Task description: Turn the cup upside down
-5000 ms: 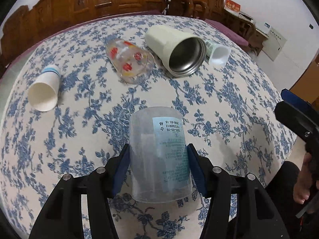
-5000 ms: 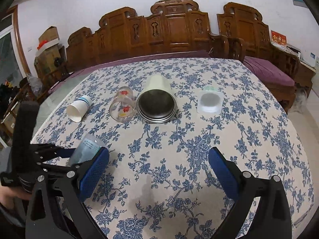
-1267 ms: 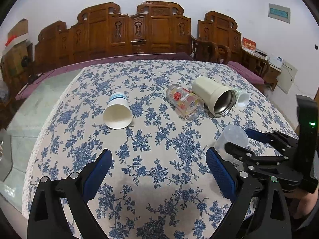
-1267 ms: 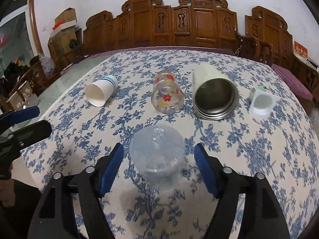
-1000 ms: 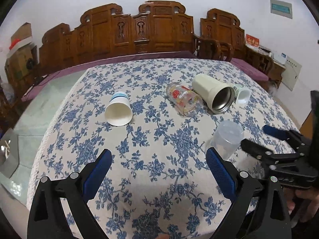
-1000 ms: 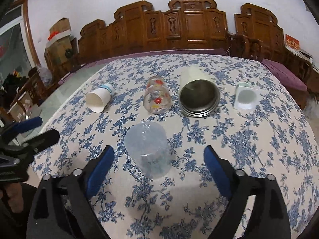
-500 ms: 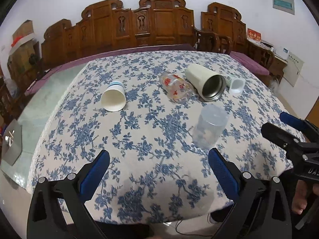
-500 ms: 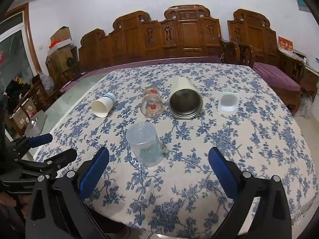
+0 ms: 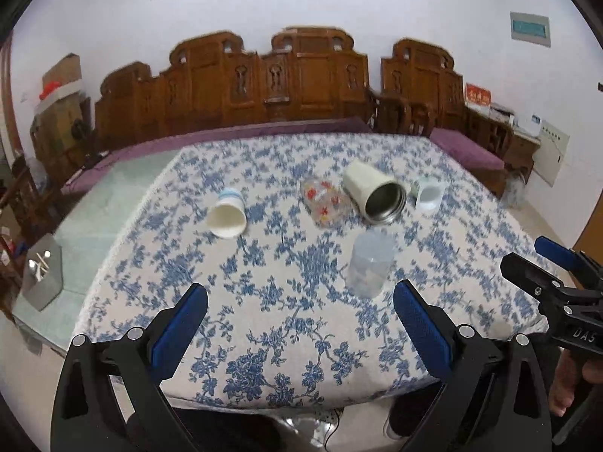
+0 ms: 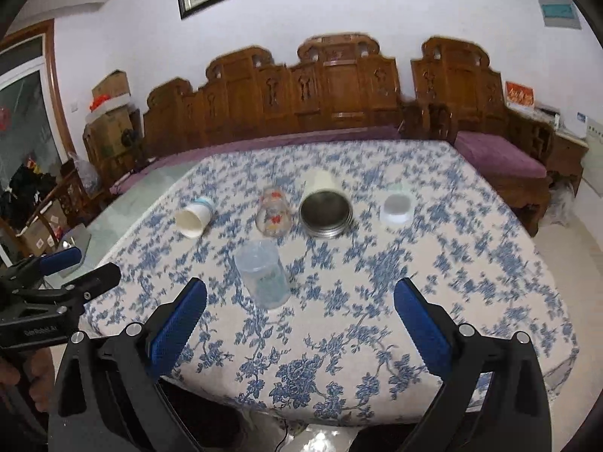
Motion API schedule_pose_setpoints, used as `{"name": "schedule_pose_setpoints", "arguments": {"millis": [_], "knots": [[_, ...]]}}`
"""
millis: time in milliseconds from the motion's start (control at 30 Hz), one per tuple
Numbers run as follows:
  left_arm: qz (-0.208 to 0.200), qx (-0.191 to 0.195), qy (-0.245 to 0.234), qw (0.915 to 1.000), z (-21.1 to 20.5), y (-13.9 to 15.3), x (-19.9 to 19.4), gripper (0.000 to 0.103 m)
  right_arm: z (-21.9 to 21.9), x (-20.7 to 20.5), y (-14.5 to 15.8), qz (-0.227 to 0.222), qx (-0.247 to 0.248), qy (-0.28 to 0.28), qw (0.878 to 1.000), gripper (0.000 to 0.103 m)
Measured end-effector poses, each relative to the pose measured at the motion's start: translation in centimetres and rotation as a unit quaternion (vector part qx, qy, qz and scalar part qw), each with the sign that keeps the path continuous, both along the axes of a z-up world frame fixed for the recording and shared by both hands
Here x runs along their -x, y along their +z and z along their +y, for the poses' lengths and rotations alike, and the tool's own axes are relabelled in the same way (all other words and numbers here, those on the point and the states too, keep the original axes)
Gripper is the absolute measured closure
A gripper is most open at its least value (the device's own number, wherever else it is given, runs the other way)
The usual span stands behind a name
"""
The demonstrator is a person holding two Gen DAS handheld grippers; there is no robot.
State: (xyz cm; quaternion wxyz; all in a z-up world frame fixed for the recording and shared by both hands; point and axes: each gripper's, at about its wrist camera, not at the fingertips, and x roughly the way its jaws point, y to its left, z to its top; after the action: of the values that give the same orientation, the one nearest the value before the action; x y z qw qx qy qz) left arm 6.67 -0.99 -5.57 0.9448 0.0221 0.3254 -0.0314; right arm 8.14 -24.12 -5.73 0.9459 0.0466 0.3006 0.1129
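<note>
A clear plastic cup (image 9: pixel 368 263) stands upside down on the blue-flowered tablecloth, near the front; it also shows in the right wrist view (image 10: pixel 262 273). My left gripper (image 9: pixel 299 324) is open and empty, drawn back over the table's front edge, well short of the cup. My right gripper (image 10: pixel 299 324) is open and empty too, also back at the front edge. Each gripper shows at the side of the other's view, the right one (image 9: pixel 557 267) and the left one (image 10: pixel 56 271).
Behind the clear cup lie a white paper cup (image 9: pixel 227 214), a glass with red flowers (image 9: pixel 326 205), a cream steel-lined tumbler (image 9: pixel 375 192) and a small white cup (image 9: pixel 427 195), all on their sides. Carved wooden benches (image 9: pixel 301 83) stand behind the table (image 9: pixel 264 339).
My right gripper let go of the clear cup, which stands upside down on the cloth. Both grippers have pulled back and up from the table since then.
</note>
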Motion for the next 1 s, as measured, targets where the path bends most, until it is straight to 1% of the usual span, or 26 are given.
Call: {"name": "schedule_pose_setpoints", "arguments": {"millis": [200, 367, 567, 1000], "knots": [[-0.047, -0.002, 0.003, 0.9989, -0.4, 3.3, 2.8, 0.008, -0.8, 2.7, 3.8, -0.052, 0.002, -0.004, 0.999, 0.003], [-0.073, -0.001, 0.006, 0.9973, -0.6, 5.0, 4.4, 0.008, -1.0, 4.3, 5.7, -0.078, 0.0, -0.003, 0.997, 0.003], [-0.084, -0.003, 0.004, 0.9964, -0.9, 5.7, 5.2, 0.008, -1.2, 4.7, 5.9, -0.081, -0.001, -0.005, 0.997, 0.003], [-0.083, -0.001, 0.002, 0.9965, -1.1, 5.7, 5.4, 0.008, -0.9, 4.9, 6.1, -0.081, -0.001, -0.005, 0.997, 0.003]]}}
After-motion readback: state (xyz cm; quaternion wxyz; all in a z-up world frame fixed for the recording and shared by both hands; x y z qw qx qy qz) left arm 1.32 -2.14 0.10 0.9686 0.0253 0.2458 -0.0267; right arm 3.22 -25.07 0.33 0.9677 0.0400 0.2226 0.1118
